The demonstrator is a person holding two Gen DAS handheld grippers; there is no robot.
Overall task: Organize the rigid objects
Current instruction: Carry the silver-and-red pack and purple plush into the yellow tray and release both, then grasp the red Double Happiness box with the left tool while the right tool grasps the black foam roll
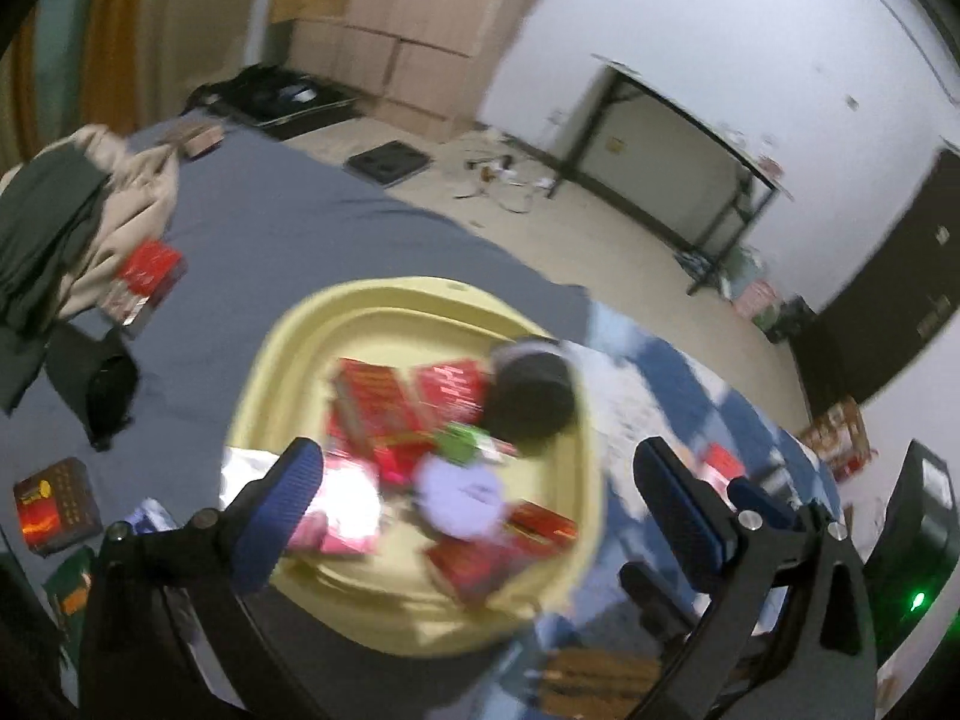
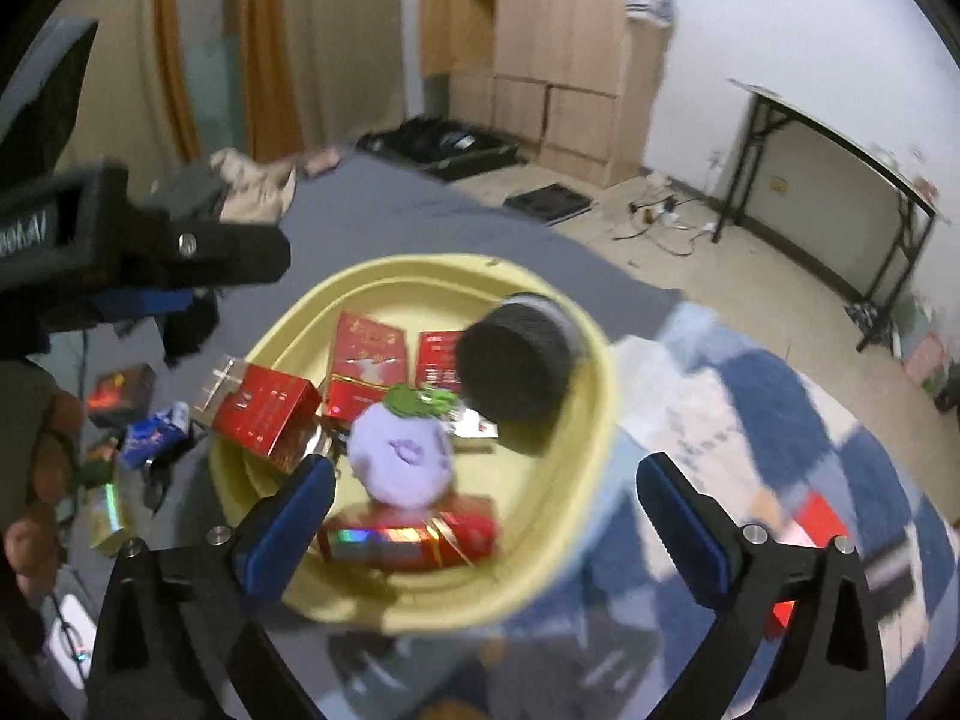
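A yellow basin (image 1: 414, 300) (image 2: 420, 270) sits on a grey-sheeted bed. It holds several red boxes (image 1: 384, 402) (image 2: 366, 354), a pale purple round toy (image 1: 462, 495) (image 2: 402, 462) with a green top, and a dark round object (image 1: 531, 396) (image 2: 516, 369) at its far right. My left gripper (image 1: 474, 498) is open and empty above the basin's near side. My right gripper (image 2: 486, 498) is open and empty above the basin's near right rim. The left gripper's body (image 2: 120, 252) shows at the left in the right wrist view.
Loose boxes lie on the bed left of the basin: a red one (image 1: 147, 276), a dark orange one (image 1: 54, 504) (image 2: 120, 393). Clothes (image 1: 72, 222) are piled at the far left. A blue-and-white blanket (image 2: 750, 420) lies right of the basin. A folding table (image 1: 678, 138) stands by the wall.
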